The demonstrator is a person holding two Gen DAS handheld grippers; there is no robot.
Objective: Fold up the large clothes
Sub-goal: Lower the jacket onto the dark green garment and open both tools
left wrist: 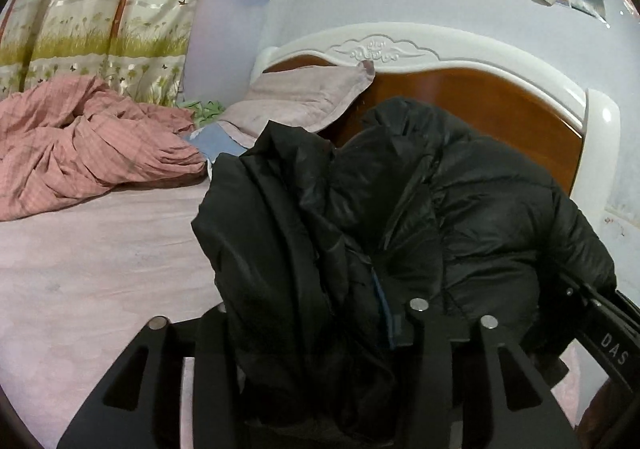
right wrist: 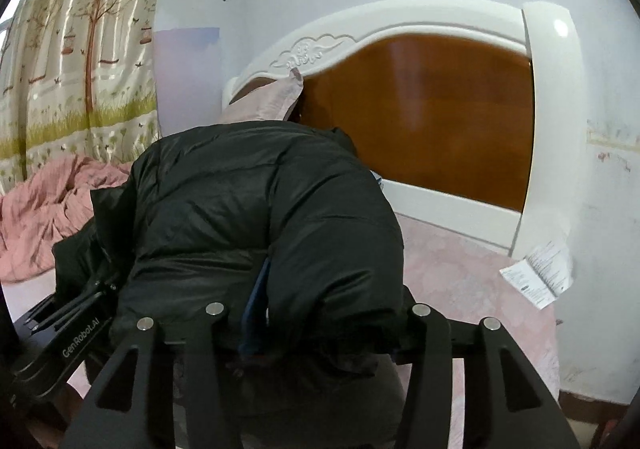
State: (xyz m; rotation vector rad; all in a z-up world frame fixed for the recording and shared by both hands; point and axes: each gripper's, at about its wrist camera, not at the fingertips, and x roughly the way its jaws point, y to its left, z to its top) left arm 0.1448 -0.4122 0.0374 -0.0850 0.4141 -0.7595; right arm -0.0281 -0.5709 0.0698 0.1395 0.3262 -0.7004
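The jacket is bunched in a heap on the bed, toward the headboard end and well clear of the quilt at the far left. The left gripper stands about half open with black folds between its fingers. The right gripper stands likewise, padding filling its gap. Whether either truly pinches, I cannot tell. The step looks like setting the jacket down; next it needs spreading flat.
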